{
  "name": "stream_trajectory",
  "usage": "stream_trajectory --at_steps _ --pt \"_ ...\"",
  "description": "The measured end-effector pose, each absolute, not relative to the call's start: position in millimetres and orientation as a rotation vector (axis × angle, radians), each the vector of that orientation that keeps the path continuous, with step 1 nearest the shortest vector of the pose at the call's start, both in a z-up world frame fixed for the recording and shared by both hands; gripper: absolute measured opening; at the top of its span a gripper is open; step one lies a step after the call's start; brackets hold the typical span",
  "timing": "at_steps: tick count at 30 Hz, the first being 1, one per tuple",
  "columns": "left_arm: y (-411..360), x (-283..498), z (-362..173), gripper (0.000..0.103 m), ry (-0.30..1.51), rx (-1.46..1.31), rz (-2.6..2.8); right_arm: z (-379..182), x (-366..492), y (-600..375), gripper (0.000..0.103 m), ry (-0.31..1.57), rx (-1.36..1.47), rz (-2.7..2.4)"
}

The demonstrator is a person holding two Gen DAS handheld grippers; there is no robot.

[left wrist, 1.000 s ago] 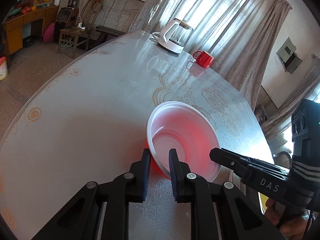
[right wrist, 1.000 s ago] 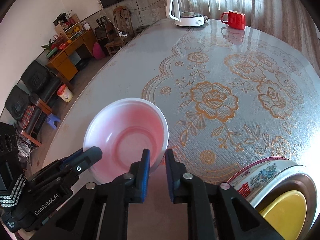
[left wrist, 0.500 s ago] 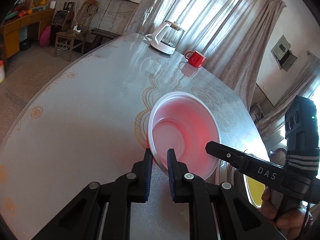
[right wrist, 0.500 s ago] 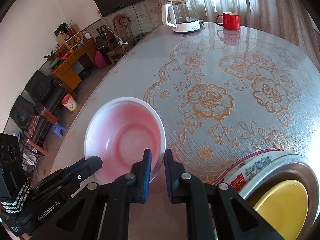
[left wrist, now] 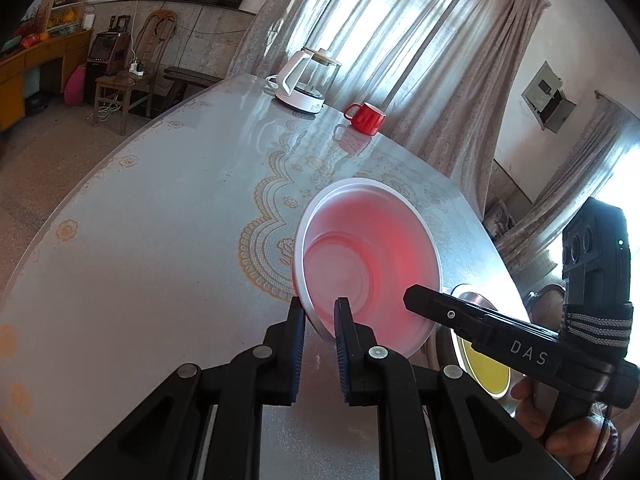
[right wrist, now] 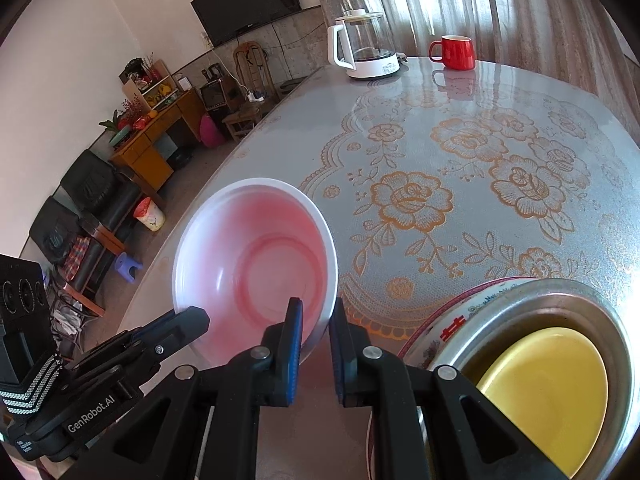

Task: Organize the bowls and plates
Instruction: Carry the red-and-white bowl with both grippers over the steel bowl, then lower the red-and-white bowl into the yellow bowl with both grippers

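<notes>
A white bowl with a red outside hangs tilted above the table, gripped from two sides. My left gripper is shut on its near rim in the left wrist view. My right gripper is shut on the opposite rim of the same bowl. To the right stands a stack: a yellow bowl inside a metal bowl, on a patterned plate. In the left wrist view that stack peeks out behind the right gripper.
A round table with a gold floral cover carries a glass kettle and a red mug at its far edge. A person's hand holds the right gripper. Chairs and a cabinet stand beyond the table's left edge.
Both grippers have lifted the bowl a little and carried it toward the stack of dishes; more of the yellow bowl and metal bowl now shows at the right.
</notes>
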State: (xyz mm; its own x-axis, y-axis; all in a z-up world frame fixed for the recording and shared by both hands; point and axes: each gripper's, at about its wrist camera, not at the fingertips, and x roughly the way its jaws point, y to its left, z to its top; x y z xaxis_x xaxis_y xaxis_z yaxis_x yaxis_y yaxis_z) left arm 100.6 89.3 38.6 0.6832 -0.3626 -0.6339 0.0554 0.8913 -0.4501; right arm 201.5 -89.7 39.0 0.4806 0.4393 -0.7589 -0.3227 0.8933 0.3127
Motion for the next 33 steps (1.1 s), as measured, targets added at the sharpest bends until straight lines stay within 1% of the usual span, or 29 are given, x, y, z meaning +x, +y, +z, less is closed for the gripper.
stream_trajectory --at_steps 17,28,33 --pt "49 79 63 0.014 0.745 -0.321 -0.353 63 152 -140 0.012 0.86 0.182 0.452" --pt "-4 72 78 0.015 0.732 -0.189 -0.476 78 116 -192 0.012 0.793 0.218 0.373" --pt "-31 72 81 0.015 0.754 -0.173 -0.555 83 101 -223 0.012 0.769 0.257 0.317"
